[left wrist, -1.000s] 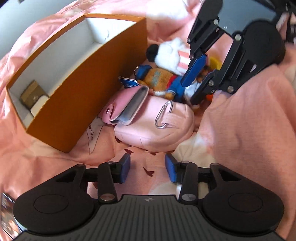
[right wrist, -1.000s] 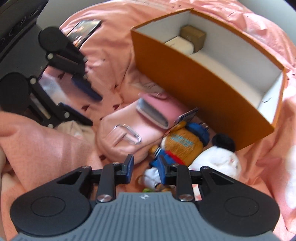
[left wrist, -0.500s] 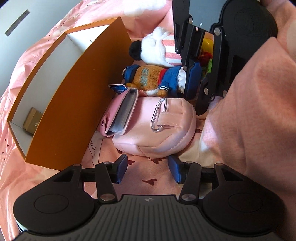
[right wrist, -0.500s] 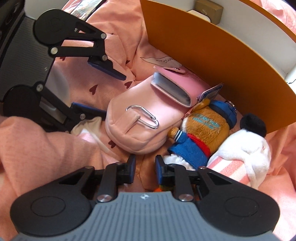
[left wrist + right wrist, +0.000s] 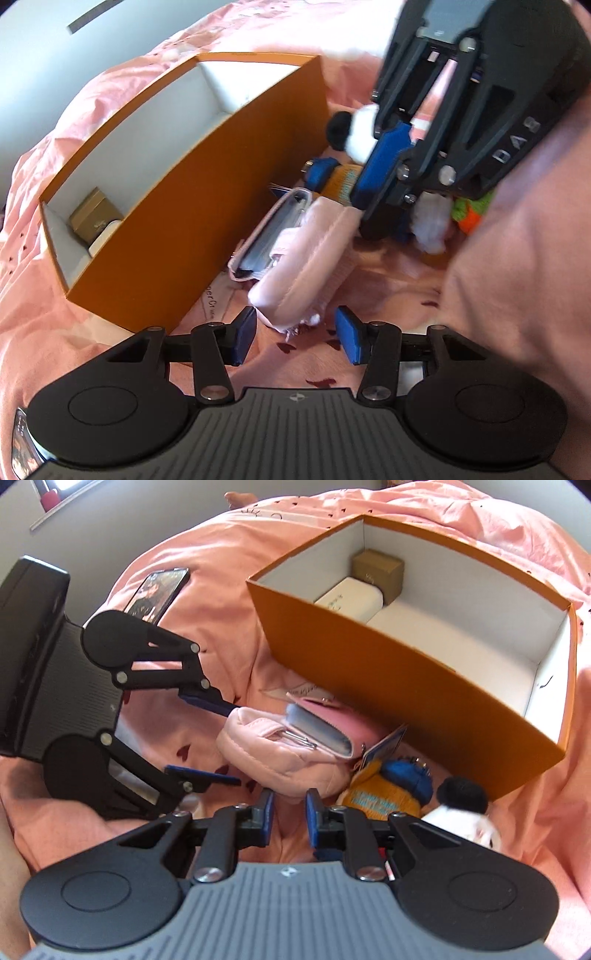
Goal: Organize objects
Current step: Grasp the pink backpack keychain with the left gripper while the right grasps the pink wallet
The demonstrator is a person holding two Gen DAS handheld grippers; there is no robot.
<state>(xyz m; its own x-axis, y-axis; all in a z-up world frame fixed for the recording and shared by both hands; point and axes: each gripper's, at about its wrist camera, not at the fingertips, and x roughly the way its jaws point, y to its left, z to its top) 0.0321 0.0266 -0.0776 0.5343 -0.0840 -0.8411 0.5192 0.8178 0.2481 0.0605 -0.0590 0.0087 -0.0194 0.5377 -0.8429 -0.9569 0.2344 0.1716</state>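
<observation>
A pink pouch [image 5: 306, 258] with a carabiner lies on the pink bedding beside an orange box [image 5: 177, 206]; it also shows in the right wrist view [image 5: 284, 760]. A pink card wallet [image 5: 325, 720] leans on it. My left gripper [image 5: 295, 339] is open with the pouch's near end between its fingers. My right gripper [image 5: 289, 818] is open with a narrow gap, its fingers at the pouch's other end. A knitted bear toy [image 5: 391, 786] and a white plush [image 5: 465, 812] lie next to the pouch.
The orange box [image 5: 406, 672] holds a brown cube [image 5: 380, 572] and a white case [image 5: 351, 598]. A phone [image 5: 155, 590] lies on the bedding at the far left. A paper tag [image 5: 218, 299] lies by the box.
The pouch has been tipped and pushed towards my left gripper. My left gripper has moved in around its end. My right gripper has pulled back and risen, showing more of the box.
</observation>
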